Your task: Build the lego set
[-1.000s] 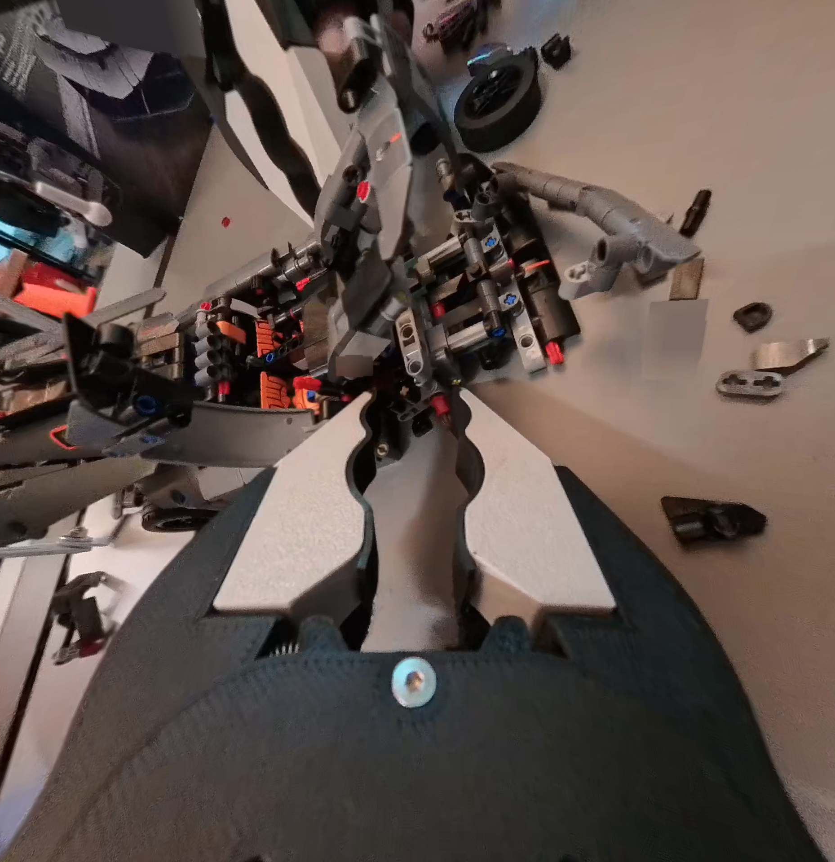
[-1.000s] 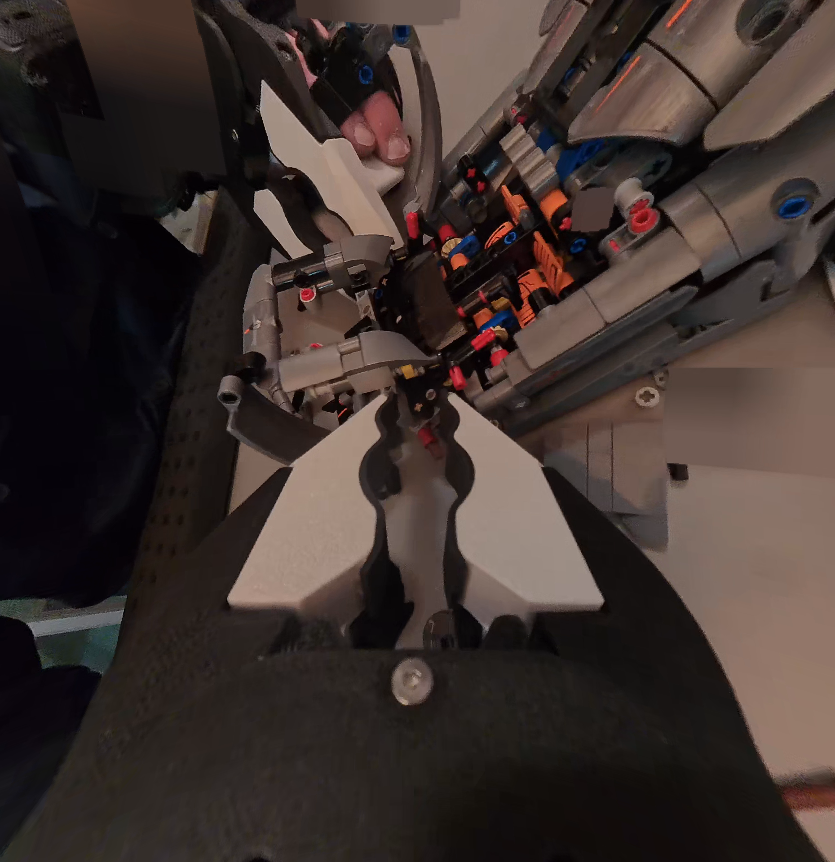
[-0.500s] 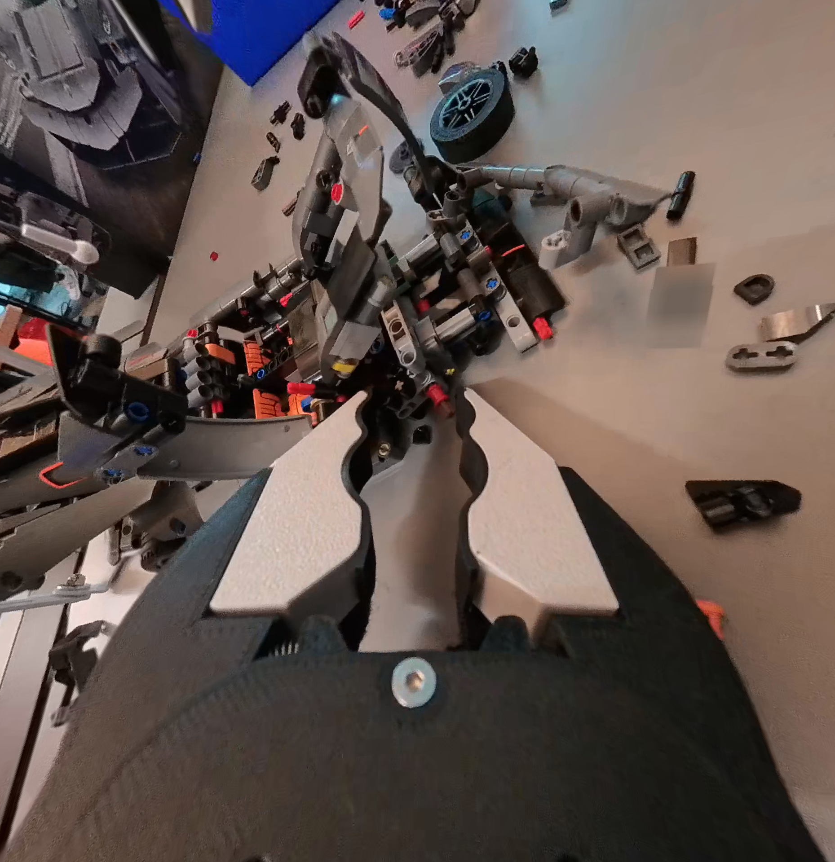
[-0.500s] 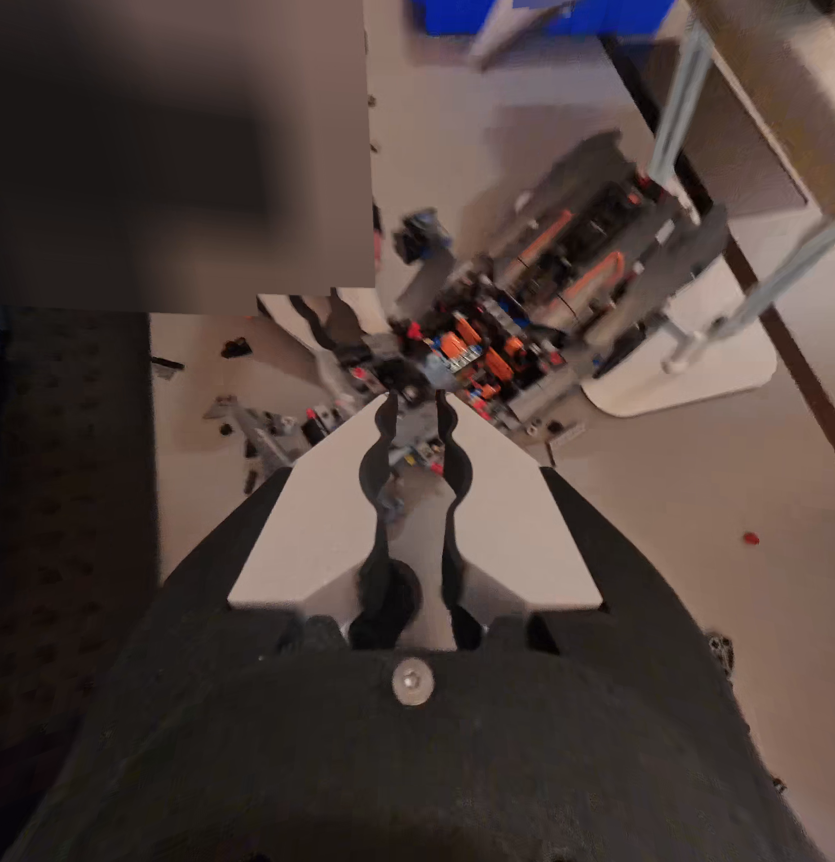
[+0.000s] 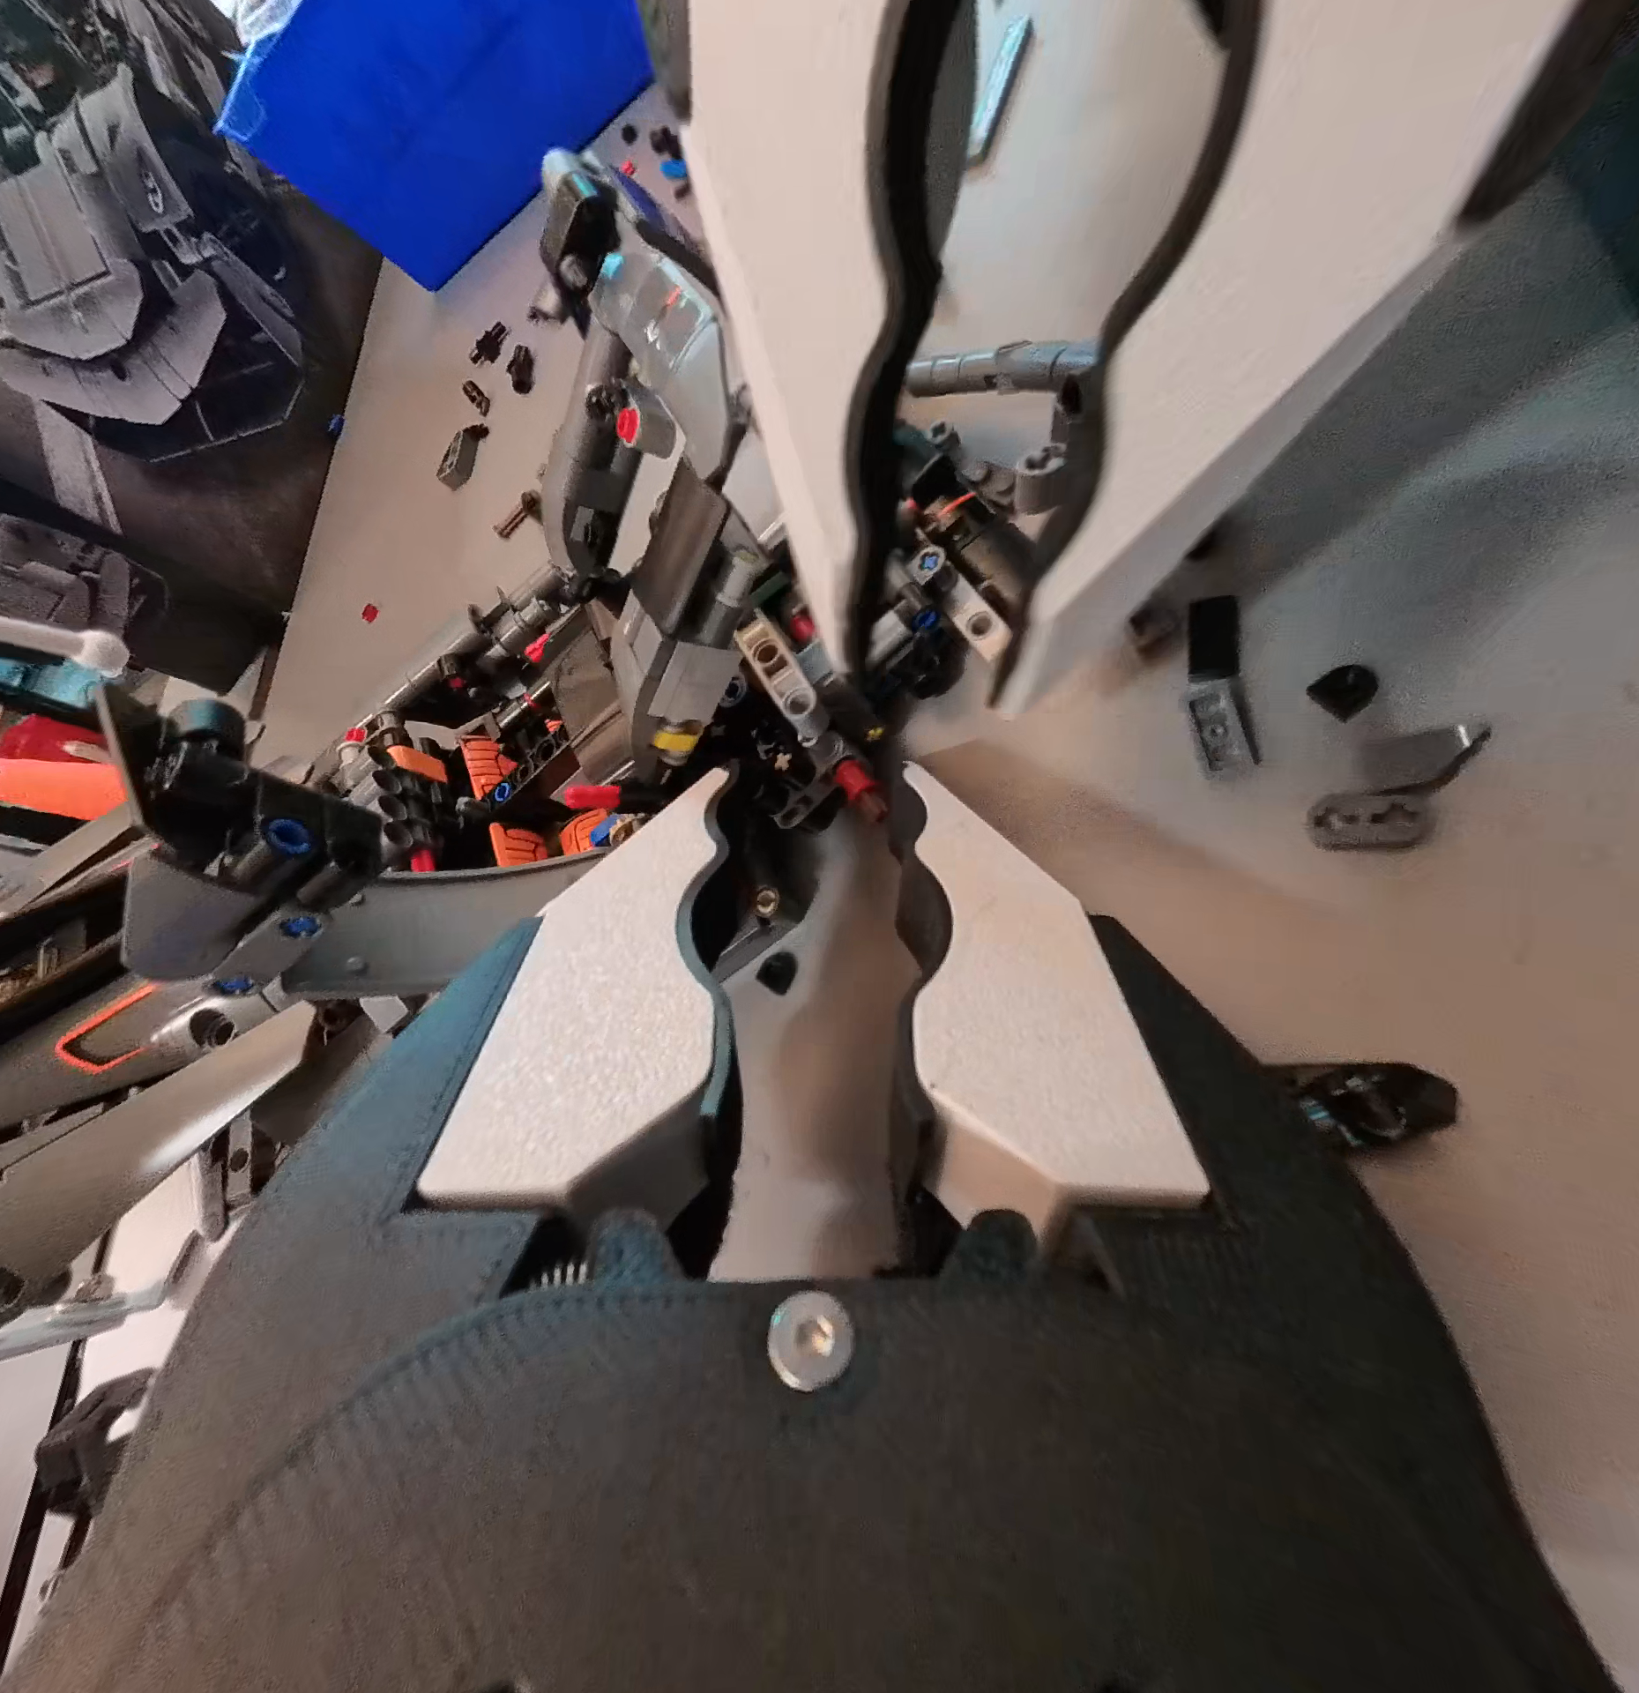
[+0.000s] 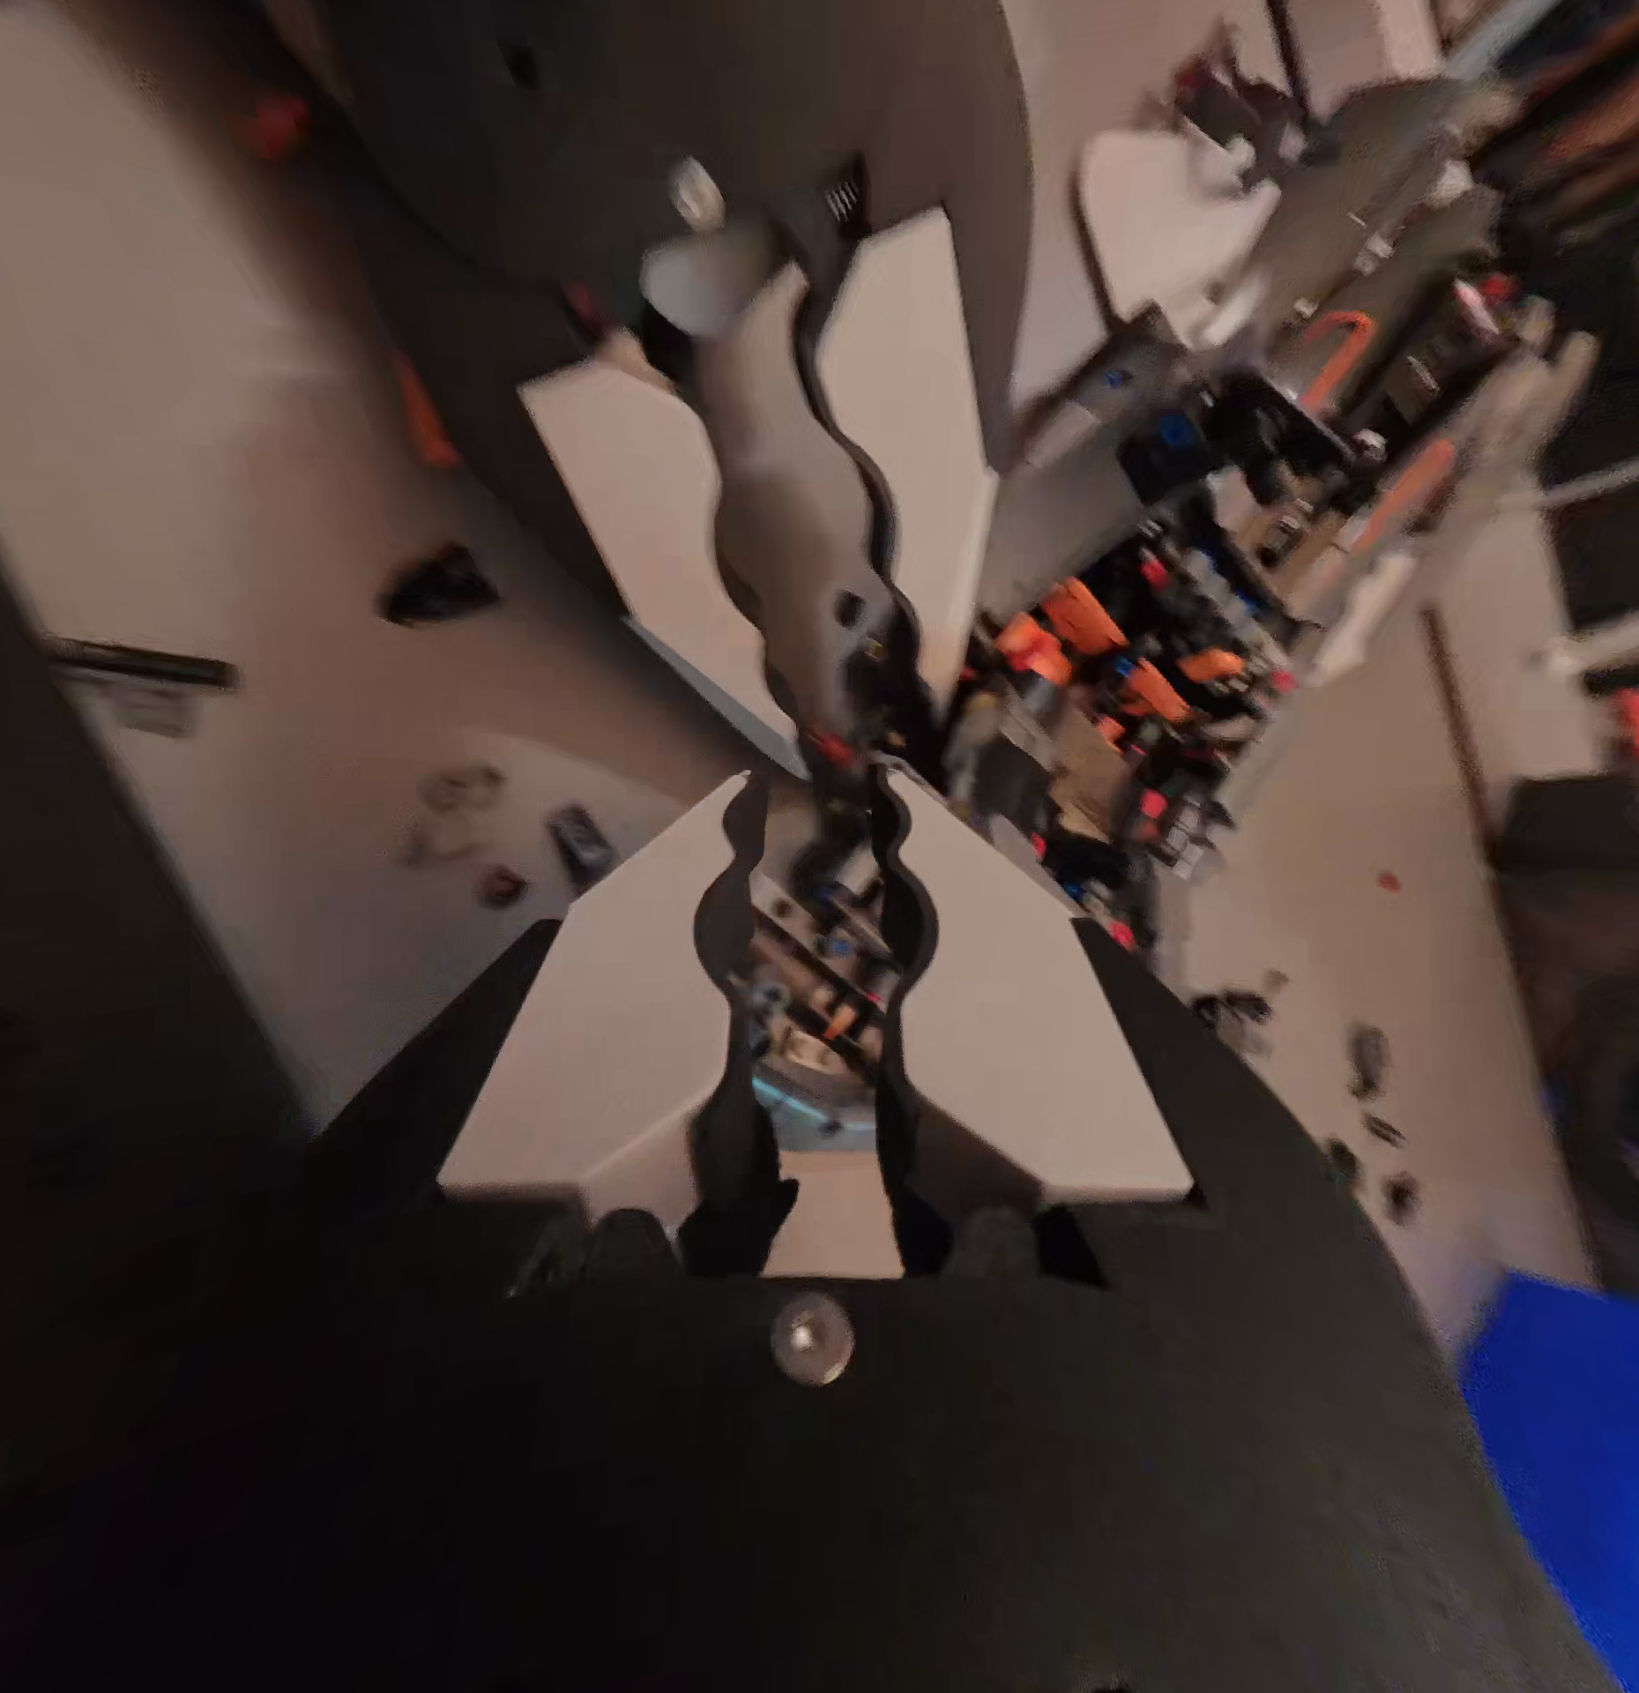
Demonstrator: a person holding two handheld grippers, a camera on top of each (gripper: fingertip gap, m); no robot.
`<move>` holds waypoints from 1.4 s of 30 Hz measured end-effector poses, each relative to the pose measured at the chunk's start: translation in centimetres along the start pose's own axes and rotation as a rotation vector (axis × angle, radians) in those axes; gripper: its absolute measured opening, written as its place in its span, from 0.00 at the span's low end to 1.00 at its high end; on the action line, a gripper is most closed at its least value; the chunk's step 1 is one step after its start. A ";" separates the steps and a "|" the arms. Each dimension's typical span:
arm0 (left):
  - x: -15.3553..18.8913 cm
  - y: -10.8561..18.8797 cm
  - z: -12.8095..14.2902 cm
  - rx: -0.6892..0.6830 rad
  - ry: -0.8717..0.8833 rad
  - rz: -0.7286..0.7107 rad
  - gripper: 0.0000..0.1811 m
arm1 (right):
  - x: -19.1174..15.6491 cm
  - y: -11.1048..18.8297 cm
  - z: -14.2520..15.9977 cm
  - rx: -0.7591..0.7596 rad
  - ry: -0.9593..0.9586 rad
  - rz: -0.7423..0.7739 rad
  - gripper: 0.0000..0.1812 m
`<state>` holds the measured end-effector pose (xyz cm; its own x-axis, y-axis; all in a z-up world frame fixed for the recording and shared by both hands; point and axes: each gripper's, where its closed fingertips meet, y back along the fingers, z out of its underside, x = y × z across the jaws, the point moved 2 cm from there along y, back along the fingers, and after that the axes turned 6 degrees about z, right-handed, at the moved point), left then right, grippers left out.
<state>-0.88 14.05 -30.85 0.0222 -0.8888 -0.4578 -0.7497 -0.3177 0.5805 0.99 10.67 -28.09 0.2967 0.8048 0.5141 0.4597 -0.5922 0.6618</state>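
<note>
The grey, black and orange lego model (image 5: pixel 669 641) lies on the pale table, reaching from centre to left. My left gripper (image 5: pixel 820 779) is closed on a dark frame part with a red pin (image 5: pixel 857 783) at the model's near end. My right gripper (image 5: pixel 930 669) comes in from the top, facing the left one almost tip to tip. Its jaws stand a little apart around the model's end. The right wrist view is blurred; there the right gripper (image 6: pixel 814 774) straddles the model (image 6: pixel 1118 696), with the left gripper (image 6: pixel 866 724) opposite.
A blue bin (image 5: pixel 431 110) and the dark set box (image 5: pixel 110 275) stand at the back left. Loose grey and black parts (image 5: pixel 1365 815) lie on the table (image 5: pixel 1438 962) to the right, and small dark pieces (image 5: pixel 495 366) behind the model. A grey tube part (image 5: pixel 999 366) lies beyond. The grippers are tip to tip, or close to it.
My right gripper pulled back from the model, swung around, and has come in again from the far side, close to the left gripper's tips. The left gripper has kept its hold.
</note>
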 end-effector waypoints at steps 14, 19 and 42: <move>0.5 -0.2 -0.2 -0.003 -0.025 0.008 0.19 | 1.0 -0.5 2.6 -0.029 0.089 0.118 0.09; 0.9 -0.3 -0.6 0.004 -0.033 0.022 0.22 | 0.9 -0.8 3.2 -0.046 0.135 0.134 0.11; 3.0 1.4 -2.5 0.000 -0.274 -0.059 0.15 | 0.0 2.3 2.8 0.047 0.194 0.156 0.04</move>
<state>-0.18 10.07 -29.74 -0.1134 -0.7464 -0.6558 -0.7521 -0.3668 0.5475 4.40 9.44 -28.05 0.2028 0.6782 0.7064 0.4604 -0.7027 0.5424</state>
